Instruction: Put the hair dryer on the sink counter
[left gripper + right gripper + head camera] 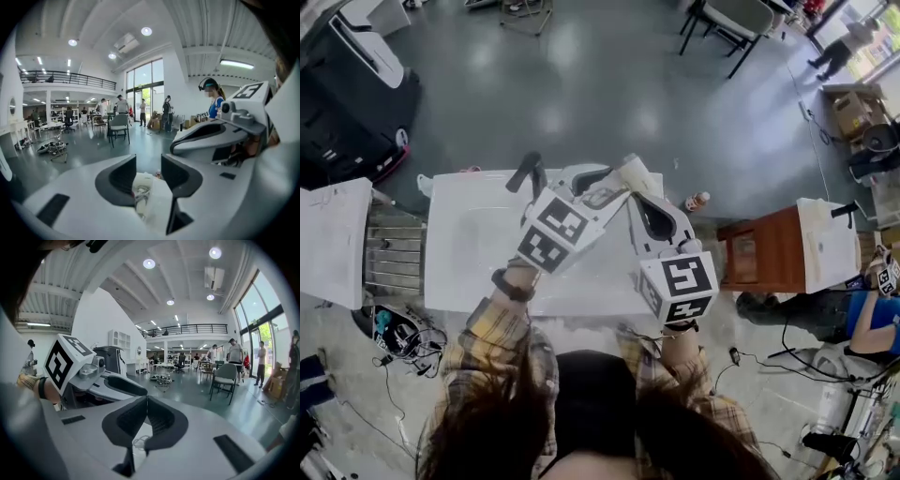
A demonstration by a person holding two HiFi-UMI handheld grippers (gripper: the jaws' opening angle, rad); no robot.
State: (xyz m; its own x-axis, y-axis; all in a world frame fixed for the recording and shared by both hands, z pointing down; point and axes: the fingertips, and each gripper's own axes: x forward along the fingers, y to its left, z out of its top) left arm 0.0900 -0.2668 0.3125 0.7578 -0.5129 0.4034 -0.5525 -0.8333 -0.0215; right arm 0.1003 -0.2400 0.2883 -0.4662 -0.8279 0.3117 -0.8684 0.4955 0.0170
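The left gripper (148, 163) has its jaws clamped on the white hair dryer (150, 199), held mid-frame above the table (455, 286), so it likely goes straight down, while the right gripper (145, 403), jaws closed together, hovers just right.

Left gripper (148, 158) jaws clamp white hair dryer (156, 202), lower centre; grey chair (119, 125) behind, mid-left.

My left hand-held gripper (148, 165) and right hand-held gripper (146, 401): matt white plastic shells, black ribbed pads (164, 420). Hair dryer (153, 202): smooth white plastic. Table (455, 248): glossy white. Floor (581, 94): polished grey, reflective. My sleeves (487, 342): checked cloth.
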